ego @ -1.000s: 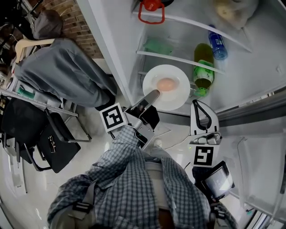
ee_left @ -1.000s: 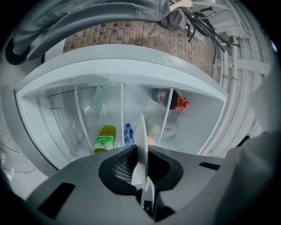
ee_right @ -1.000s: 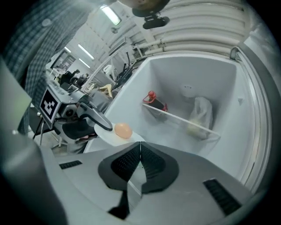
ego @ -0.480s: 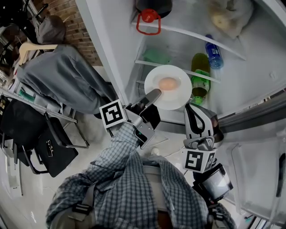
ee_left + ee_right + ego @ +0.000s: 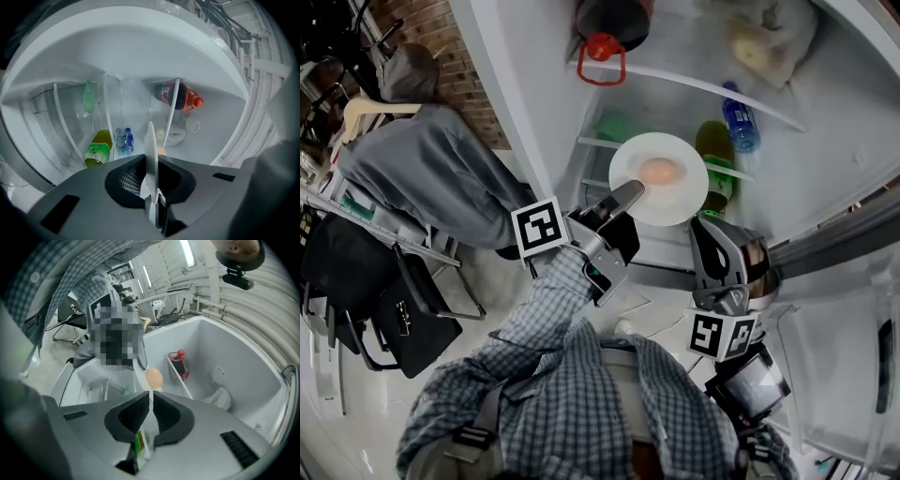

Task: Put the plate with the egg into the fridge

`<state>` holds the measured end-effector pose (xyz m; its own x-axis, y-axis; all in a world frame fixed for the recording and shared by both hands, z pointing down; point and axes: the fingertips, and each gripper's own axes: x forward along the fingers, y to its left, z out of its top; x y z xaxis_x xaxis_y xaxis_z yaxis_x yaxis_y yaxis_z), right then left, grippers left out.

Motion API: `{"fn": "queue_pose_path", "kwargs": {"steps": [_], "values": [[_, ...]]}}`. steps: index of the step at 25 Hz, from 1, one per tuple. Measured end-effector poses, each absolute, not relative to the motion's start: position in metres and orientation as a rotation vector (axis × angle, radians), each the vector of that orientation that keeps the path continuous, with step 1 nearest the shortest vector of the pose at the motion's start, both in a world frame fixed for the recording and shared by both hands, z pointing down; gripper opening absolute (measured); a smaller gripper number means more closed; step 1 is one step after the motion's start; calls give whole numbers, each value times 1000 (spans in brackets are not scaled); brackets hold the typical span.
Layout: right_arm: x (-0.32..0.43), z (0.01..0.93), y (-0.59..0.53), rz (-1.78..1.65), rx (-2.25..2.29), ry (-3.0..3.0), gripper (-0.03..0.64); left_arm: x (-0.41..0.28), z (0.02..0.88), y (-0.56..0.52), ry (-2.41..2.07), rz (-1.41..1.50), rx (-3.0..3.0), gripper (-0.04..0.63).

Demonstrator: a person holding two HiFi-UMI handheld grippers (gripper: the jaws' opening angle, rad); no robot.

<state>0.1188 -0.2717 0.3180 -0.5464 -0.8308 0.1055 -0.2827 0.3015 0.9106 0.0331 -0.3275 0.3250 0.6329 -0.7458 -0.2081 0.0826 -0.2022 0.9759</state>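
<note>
Plate at the open fridge, not yet shelved.
The fridge stands open. The plate hangs level before its middle shelves, with the egg on top. The left gripper and right gripper are both clamped on the near rim. Next, I'd guess: slide it in flat, clear of the green bottle.

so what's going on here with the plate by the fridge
A person holds a two-jaw gripper in each hand. The left gripper and the right gripper are both clamped on the rim of a white plate with an egg lying on it. The plate is held at the mouth of the open fridge, in front of a green bottle, and does not appear to be set on a shelf yet.
</note>
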Motion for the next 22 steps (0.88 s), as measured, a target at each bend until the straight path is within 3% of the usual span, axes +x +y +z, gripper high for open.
{"fn": "queue_pose_path", "kwargs": {"steps": [10,20,22], "values": [[117,319,-280,-1321,910,-1886,78,45,312,-336,-546,-812,1626,34],[102,309,-281,-1534,852,-1745,77,59,304,-334,-506,-790,1621,34],[102,307,-282,-1554,851,-1726,43,59,300,-336,-494,-804,1616,34]]}}
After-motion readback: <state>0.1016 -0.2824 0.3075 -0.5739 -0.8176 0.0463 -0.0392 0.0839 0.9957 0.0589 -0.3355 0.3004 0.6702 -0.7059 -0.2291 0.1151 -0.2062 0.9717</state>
